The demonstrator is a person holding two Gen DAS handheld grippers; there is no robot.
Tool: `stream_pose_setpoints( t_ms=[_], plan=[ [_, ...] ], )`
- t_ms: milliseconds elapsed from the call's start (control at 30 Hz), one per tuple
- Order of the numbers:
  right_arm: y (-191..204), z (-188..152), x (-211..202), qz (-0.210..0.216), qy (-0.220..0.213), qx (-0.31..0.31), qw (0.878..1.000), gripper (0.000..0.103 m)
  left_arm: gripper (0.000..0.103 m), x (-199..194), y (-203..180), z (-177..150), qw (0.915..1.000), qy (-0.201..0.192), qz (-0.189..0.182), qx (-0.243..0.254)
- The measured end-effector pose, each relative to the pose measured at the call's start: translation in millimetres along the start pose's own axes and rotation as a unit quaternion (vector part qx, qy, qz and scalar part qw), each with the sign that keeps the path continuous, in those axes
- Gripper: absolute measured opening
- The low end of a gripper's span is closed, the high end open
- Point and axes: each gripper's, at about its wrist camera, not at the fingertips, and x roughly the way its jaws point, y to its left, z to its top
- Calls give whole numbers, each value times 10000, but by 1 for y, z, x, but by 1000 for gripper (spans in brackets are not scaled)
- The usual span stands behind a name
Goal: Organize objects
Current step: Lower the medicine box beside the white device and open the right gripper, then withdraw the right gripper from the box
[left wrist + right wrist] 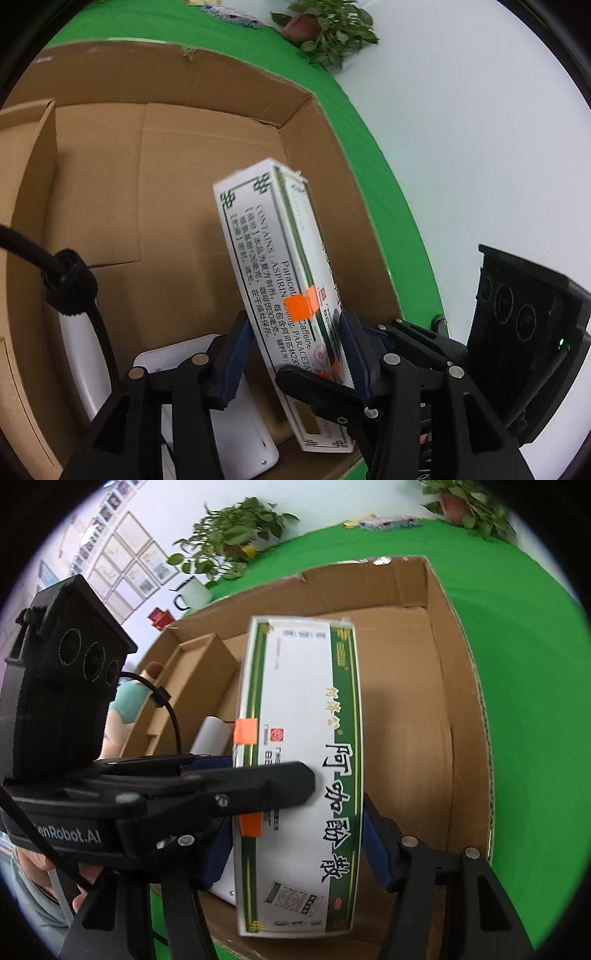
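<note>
Both grippers grasp one medicine box [280, 280] over the open cardboard box [229, 96] on the green table [373, 177]. The left gripper [295, 350] pinches its narrow sides between blue pads [236, 354]. The right gripper [299, 834] clamps its broad face from either edge. A white device [236, 417] lies on the cardboard floor beneath.
</note>
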Motion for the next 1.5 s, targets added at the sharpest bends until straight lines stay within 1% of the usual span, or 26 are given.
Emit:
stream_pose_setpoints(
  t_ms=[100,167,300,333,367,467,600,700,767,867,967,1000,1067,1100,1133,1167,1200,1233,1267,1300,1333,1367,1400,1433,1467,1500],
  plan=[
    [3,1,4,-188,45,17,9998,60,50,0,11,1,9996,10,6,-273],
    [4,1,8,-337,60,22,9994,61,50,-2,15,-2,9994,-1,112,-325],
    [4,3,15,-440,132,87,9989,62,50,-11,17,-5,9989,-60,370,-289],
    [4,1,15,-431,155,105,9989,62,50,-16,17,-9,9987,-110,413,-294],
    [4,1,16,-431,192,123,9988,63,50,-18,12,-20,9986,-161,428,-278],
    [7,0,17,-506,295,90,9982,63,50,-41,19,-21,9975,-406,562,-161],
    [12,-5,15,-579,288,24,9979,68,50,-76,14,-37,9934,-768,847,56],
    [17,-12,15,-694,348,-24,9970,68,50,-98,14,-49,9897,-985,1032,139],
    [22,-16,18,-730,414,-47,9965,68,50,-109,12,-55,9881,-1057,1111,152],
    [26,-25,19,-721,479,-77,9962,74,50,-122,15,-67,9849,-1151,1279,182],
    [25,-31,19,-678,505,-15,9964,76,50,-127,24,-74,9849,-1168,1268,146],
    [25,-31,18,-675,497,-20,9965,76,50,-131,25,-78,9839,-1200,1317,156],
    [30,-33,15,-818,443,-102,9956,76,50,-137,28,-87,9798,-1325,1485,212],
    [33,-34,11,-905,383,-162,9950,76,50,-142,28,-93,9745,-1464,1682,250],
    [37,-36,6,-997,271,-237,9944,76,50,-148,28,-100,9673,-1598,1944,301],
    [42,-38,-2,-1094,94,-310,9935,78,50,-153,26,-108,9562,-1781,2290,392],
    [46,-40,-9,-1154,-83,-362,9926,80,50,-157,25,-115,9483,-1918,2486,464],
    [52,-43,-17,-1227,-330,-437,9909,80,54,-159,25,-119,9420,-2019,2631,514],
    [57,-48,-25,-1335,-582,-500,9881,81,59,-161,25,-125,9315,-2151,2879,560],
    [62,-54,-33,-1462,-867,-531,9840,84,61,-163,25,-133,9150,-2302,3268,551],
    [68,-61,-39,-1524,-1174,-541,9798,85,67,-162,25,-138,9031,-2413,3511,545],
    [73,-68,-43,-1528,-1462,-553,9758,88,73,-160,26,-147,8931,-2536,3672,571],
    [78,-76,-46,-1542,-1762,-563,9706,95,74,-157,27,-154,8872,-2607,3763,568],
    [82,-83,-47,-1550,-1999,-566,9658,100,76,-153,28,-157,8835,-2650,3823,555],
    [86,-89,-45,-1532,-2168,-585,9623,102,81,-148,30,-165,8763,-2720,3939,543],
    [88,-94,-43,-1486,-2264,-624,9606,102,85,-143,32,-170,8669,-2771,4108,537]
  ],
)
